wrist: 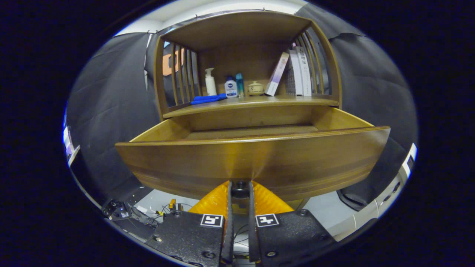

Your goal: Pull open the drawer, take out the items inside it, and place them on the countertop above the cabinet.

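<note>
The wooden drawer (252, 159) stands pulled out from the cabinet, its broad front panel right ahead of my fingers. My gripper (240, 185) is shut on the small dark drawer knob (240, 184) at the panel's lower middle, one finger on each side of it. The drawer's inside shows as bare wood at the back; its contents lie hidden behind the front panel. Above it the countertop (256, 102) holds a blue cloth (207, 99), a white pump bottle (210, 82), a small white and blue bottle (231, 87), a slim teal bottle (240, 85) and a small lidded pot (255, 88).
Several books (297, 72) lean at the countertop's right end, against the slatted side. A roof panel (237, 27) closes the shelf space from above. Black cloth walls stand on both sides. Cables and small devices (122, 211) lie on the floor, down to the left.
</note>
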